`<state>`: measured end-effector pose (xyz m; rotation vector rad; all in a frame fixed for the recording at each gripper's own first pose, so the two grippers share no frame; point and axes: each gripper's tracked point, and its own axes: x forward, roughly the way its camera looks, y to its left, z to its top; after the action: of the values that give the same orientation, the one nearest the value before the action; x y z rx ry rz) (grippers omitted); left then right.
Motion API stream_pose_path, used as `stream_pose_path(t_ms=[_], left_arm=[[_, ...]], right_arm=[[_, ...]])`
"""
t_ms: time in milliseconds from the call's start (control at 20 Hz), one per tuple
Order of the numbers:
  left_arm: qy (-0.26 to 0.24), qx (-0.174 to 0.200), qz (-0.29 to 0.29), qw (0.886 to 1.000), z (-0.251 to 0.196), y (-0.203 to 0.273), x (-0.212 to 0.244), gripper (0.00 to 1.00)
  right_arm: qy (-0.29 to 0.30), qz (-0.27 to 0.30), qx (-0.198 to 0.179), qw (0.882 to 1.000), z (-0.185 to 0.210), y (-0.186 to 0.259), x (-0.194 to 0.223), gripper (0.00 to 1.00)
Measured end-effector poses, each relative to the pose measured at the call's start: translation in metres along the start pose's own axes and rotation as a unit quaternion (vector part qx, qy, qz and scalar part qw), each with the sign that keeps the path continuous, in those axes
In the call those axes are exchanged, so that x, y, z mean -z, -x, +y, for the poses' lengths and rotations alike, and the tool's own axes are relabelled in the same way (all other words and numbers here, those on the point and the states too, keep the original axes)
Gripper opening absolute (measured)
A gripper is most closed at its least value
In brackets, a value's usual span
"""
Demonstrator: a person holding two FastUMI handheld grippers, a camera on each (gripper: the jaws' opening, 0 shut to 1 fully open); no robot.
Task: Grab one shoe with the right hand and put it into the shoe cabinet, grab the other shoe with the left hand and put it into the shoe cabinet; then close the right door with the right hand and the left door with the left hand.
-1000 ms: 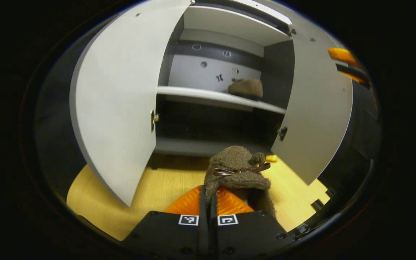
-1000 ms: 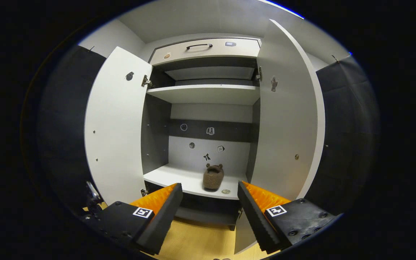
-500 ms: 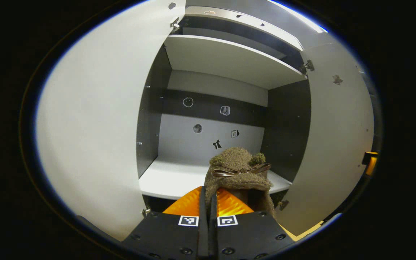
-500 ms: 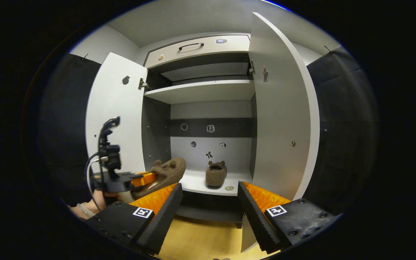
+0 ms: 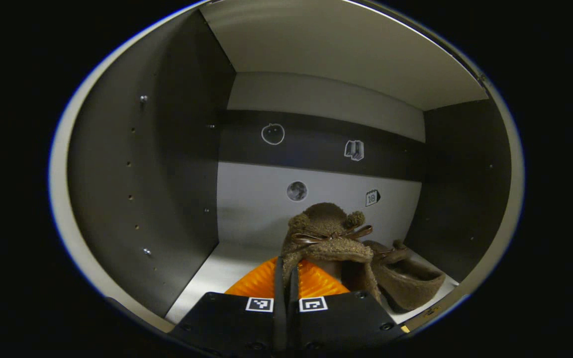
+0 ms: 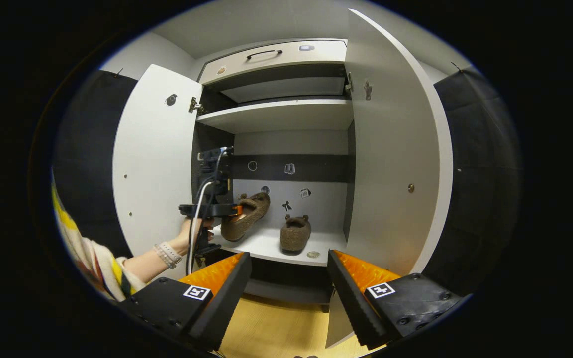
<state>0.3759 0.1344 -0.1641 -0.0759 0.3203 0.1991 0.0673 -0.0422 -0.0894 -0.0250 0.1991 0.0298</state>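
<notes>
My left gripper [image 5: 286, 266] is shut on the heel edge of a brown fuzzy shoe [image 5: 327, 237] with a bow, held inside the cabinet just above the white middle shelf [image 5: 217, 271]. The second brown shoe [image 5: 407, 279] lies on that shelf to its right. In the right gripper view, the held shoe [image 6: 246, 215] hangs tilted from the left gripper [image 6: 213, 210] over the shelf [image 6: 266, 244], left of the resting shoe [image 6: 295, 232]. My right gripper [image 6: 289, 271] is open and holds nothing, back from the cabinet front.
Both white doors stand wide open, the left door [image 6: 152, 164] and the right door [image 6: 396, 149]. A drawer with a dark handle [image 6: 276, 52] tops the cabinet. A person's hand [image 6: 187, 238] and striped sleeve reach in from the left. Wooden floor [image 6: 276, 328] lies below.
My left gripper has carried its shoe up from the floor and forward into the cabinet, over the middle shelf beside the resting shoe. The right gripper stayed open and barely shifted.
</notes>
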Motion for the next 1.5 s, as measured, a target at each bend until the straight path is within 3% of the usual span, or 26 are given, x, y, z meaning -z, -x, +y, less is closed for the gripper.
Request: stream_pose_path(t_ms=[200, 350, 450, 550, 600, 800, 1000, 1100, 1200, 1400, 1500], left_arm=[[-0.028, -0.027, 0.043, 0.998, 0.01, -0.034, 0.028, 0.05], [-0.013, -0.026, 0.047, 0.998, 0.011, -0.035, 0.029, 0.05], [-0.007, -0.013, 0.041, 0.999, 0.009, -0.036, 0.025, 0.12], [-0.019, -0.019, 0.028, 0.999, 0.014, -0.033, 0.014, 0.29], [-0.024, -0.02, 0.022, 0.999, 0.012, -0.03, 0.01, 0.51], [-0.026, -0.017, -0.029, 0.999, 0.011, -0.003, -0.025, 0.96], [-0.034, 0.028, -0.104, 0.994, -0.014, 0.076, -0.064, 0.95], [-0.042, 0.064, -0.158, 0.984, -0.029, 0.138, -0.08, 0.93], [-0.051, 0.077, -0.199, 0.976, -0.03, 0.204, -0.09, 0.93], [-0.074, 0.088, -0.239, 0.964, -0.023, 0.324, -0.094, 0.93], [-0.082, 0.099, -0.225, 0.966, -0.018, 0.369, -0.081, 0.95]], right_arm=[[0.006, 0.005, -0.001, 1.0, -0.005, -0.003, 0.002, 0.98], [0.006, 0.006, -0.001, 1.0, -0.008, -0.004, 0.003, 0.98], [0.001, 0.007, -0.002, 1.0, -0.009, -0.005, 0.003, 0.98], [-0.003, 0.005, -0.005, 1.0, -0.008, -0.005, 0.002, 0.98], [-0.003, 0.005, -0.005, 1.0, -0.007, -0.004, 0.002, 0.98], [-0.003, -0.008, -0.015, 1.0, 0.0, 0.001, -0.006, 0.98], [-0.005, -0.026, -0.019, 0.999, 0.007, 0.008, -0.017, 0.98], [-0.009, -0.037, -0.016, 0.999, 0.009, 0.013, -0.024, 0.98], [-0.007, -0.048, -0.01, 0.999, 0.009, 0.019, -0.031, 0.98], [0.0, -0.067, -0.002, 0.998, 0.014, 0.036, -0.044, 0.98], [0.016, -0.07, 0.006, 0.997, 0.011, 0.047, -0.046, 0.98]])
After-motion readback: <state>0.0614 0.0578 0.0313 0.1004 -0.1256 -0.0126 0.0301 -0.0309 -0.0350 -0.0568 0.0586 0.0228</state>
